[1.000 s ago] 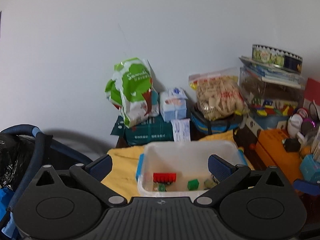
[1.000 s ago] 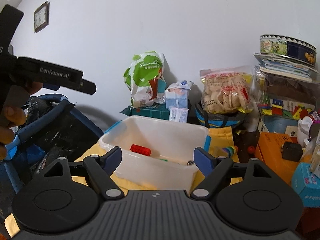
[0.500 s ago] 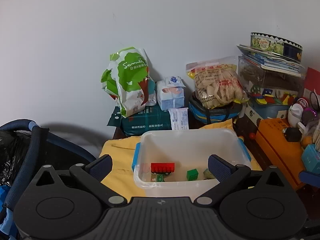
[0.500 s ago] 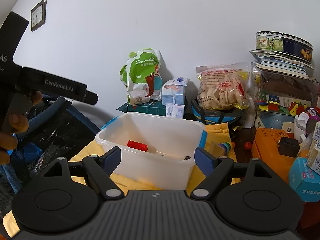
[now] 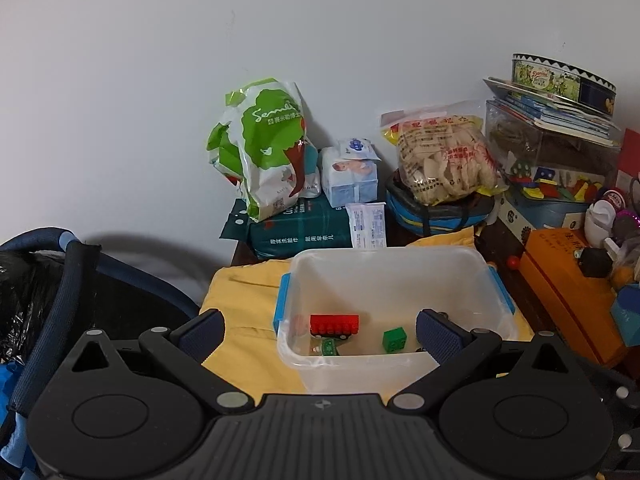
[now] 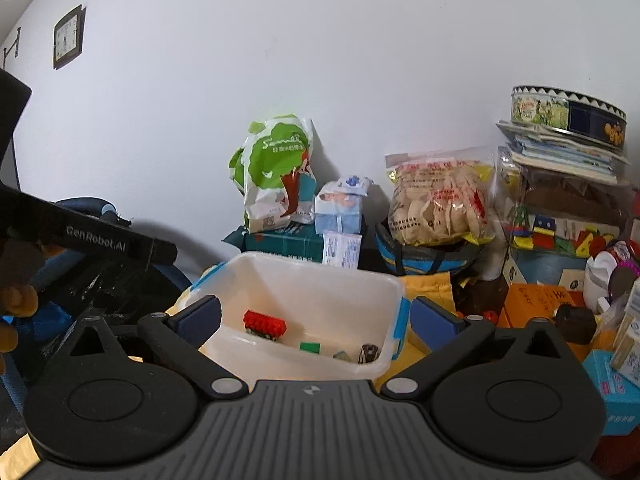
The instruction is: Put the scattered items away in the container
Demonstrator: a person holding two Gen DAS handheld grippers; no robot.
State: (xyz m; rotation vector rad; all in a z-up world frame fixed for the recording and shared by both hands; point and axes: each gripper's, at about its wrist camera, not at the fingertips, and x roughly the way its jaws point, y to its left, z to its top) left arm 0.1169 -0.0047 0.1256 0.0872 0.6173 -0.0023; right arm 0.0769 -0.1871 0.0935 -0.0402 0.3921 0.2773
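Observation:
A translucent container [image 5: 384, 251] with blue latches stands on a yellow cloth [image 5: 244, 304]. Inside it lie a red brick [image 5: 334, 323], a green block [image 5: 394, 339] and a small green-and-white piece [image 5: 330, 347]. My left gripper [image 5: 320, 334] hovers open in front of it, holding nothing. The right wrist view shows the same container [image 6: 320, 270] with the red brick [image 6: 265, 323], the green block [image 6: 310, 347] and a small dark item [image 6: 369, 352]. My right gripper [image 6: 316, 317] is just before the container; its jaws are opening and hold nothing.
Behind the container stand a green-and-white bag [image 5: 264, 148], a tissue pack [image 5: 350, 176] and a snack bag [image 5: 440, 156]. An orange box [image 5: 568, 288] and stacked toys crowd the right. A dark blue stroller [image 5: 60, 280] sits left. A hand [image 6: 16, 304] holds the left gripper's body [image 6: 100, 240].
The right gripper's fingers have spread wider apart. In both views the scene has drifted slightly; the container and the pieces in it have not moved.

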